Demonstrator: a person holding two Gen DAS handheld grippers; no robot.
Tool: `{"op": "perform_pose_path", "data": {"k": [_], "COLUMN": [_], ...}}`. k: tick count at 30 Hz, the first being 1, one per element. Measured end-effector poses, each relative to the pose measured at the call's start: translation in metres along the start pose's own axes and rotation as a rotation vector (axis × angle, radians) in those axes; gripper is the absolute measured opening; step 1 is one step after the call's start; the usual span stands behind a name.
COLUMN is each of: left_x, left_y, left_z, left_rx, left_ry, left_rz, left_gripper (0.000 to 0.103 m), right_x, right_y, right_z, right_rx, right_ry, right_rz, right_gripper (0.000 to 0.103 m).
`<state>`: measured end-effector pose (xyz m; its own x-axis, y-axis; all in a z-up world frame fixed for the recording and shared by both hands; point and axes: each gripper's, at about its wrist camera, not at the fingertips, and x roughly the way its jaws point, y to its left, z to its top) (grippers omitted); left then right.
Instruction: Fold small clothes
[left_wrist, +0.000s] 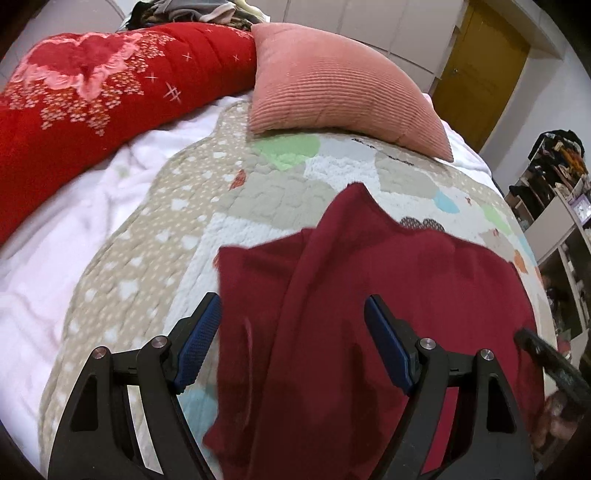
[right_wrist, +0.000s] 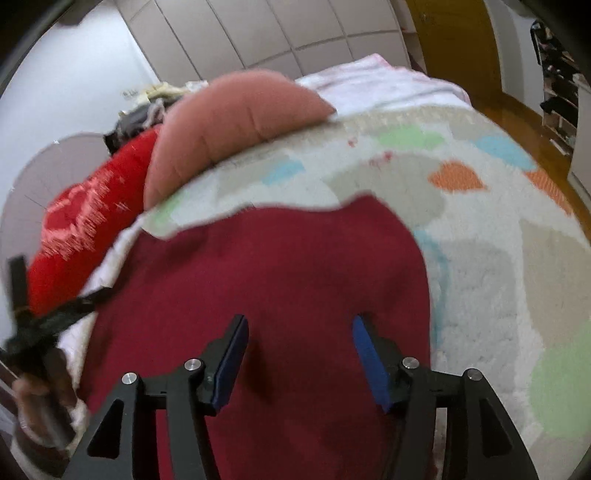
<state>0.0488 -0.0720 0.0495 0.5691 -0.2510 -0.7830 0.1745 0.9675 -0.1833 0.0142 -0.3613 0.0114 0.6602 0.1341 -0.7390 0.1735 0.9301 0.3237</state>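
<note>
A dark red garment (left_wrist: 369, 295) lies spread on the patterned quilt (left_wrist: 147, 240), with a fold ridge running down its middle. It fills the lower half of the right wrist view (right_wrist: 277, 277). My left gripper (left_wrist: 293, 314) is open above the garment's left part, holding nothing. My right gripper (right_wrist: 299, 332) is open above the garment's near right part, holding nothing. The other gripper and the hand that holds it show blurred at the left edge of the right wrist view (right_wrist: 37, 332).
A pink ribbed cushion (left_wrist: 332, 85) and a red flowered blanket (left_wrist: 92, 99) lie at the far side of the bed. A clothes pile (left_wrist: 192, 13) sits behind them. Shelves (left_wrist: 554, 221) stand right of the bed. A yellow door (left_wrist: 480, 70) is beyond.
</note>
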Motion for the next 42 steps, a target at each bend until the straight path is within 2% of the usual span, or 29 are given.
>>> {"op": "perform_pose_path", "data": {"k": [4,7,14,21,32,38,42], "left_x": [-0.020,-0.030,-0.044,-0.052,-0.027,-0.018,-0.015], "left_y": [0.003,0.004,0.006,0.022,0.042,0.044,0.048], "left_z": [-0.013,-0.021,-0.039,-0.052,-0.064,-0.068,-0.070], "left_rx": [0.002,0.012,0.043,-0.007,-0.052,-0.078,-0.103], "left_ry": [-0.018,-0.030,-0.044,-0.048,0.021,0.010,-0.009], "left_rz": [0.003,0.009,0.025,-0.001,-0.026,-0.067,-0.094], "left_gripper": [0.080,0.080,0.080,0.080,0.080,0.080,0.080], "right_x": [-0.005,-0.013,-0.011,0.000,0.053,0.071,0.069], "right_y": [0.016,0.025,0.064,0.103,0.157,0.168,0.178], "right_z": [0.004,0.001,-0.012,-0.015,-0.006,0.001,0.017], "right_rx": [-0.032,0.003,-0.033,-0.094,-0.169,-0.193,-0.150], "right_ry": [0.013,0.034,0.070,0.088,0.127,0.145,0.127], "right_rz": [-0.056,0.008,0.049,0.088,0.132,0.103,0.168], "right_gripper": [0.058,0.058,0.058,0.058,0.058,0.058,0.058]}}
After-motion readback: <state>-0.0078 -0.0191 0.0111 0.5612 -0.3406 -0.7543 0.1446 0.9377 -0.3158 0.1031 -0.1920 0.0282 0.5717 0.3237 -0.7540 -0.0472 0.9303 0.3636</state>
